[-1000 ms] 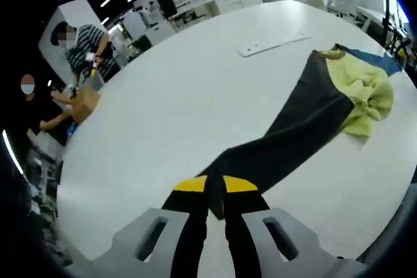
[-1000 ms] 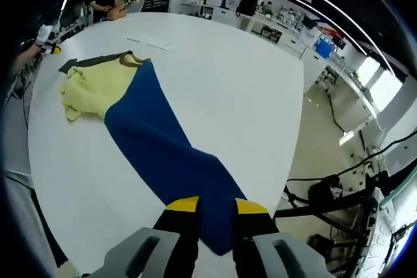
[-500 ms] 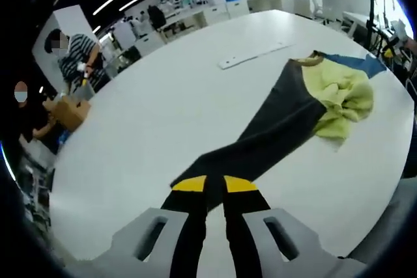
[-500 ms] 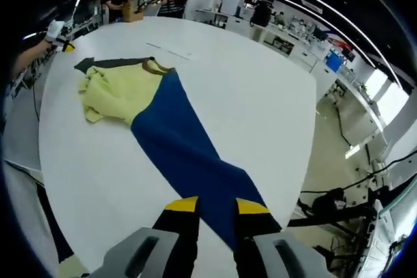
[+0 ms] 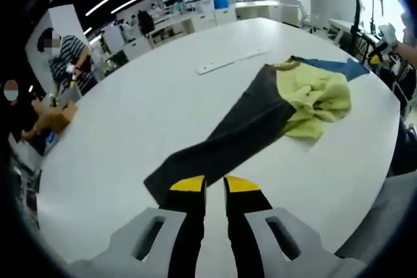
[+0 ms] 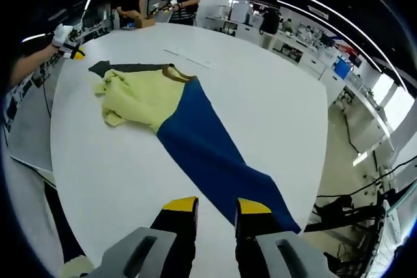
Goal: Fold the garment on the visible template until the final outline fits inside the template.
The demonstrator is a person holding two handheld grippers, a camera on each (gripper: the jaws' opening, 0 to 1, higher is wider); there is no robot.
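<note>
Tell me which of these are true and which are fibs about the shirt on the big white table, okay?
1. The garment has a yellow body. True.
2. Both sleeves are blue. False: one sleeve is blue, the other sleeve is dark grey.
3. The shirt is folded into a neat square. False: the sleeves lie stretched out long and the yellow middle is bunched up.
4. The table is white. True.
5. The right gripper is squeezing the blue sleeve. False: its jaws stand apart with bare table between them, and the sleeve lies flat beside them.
</note>
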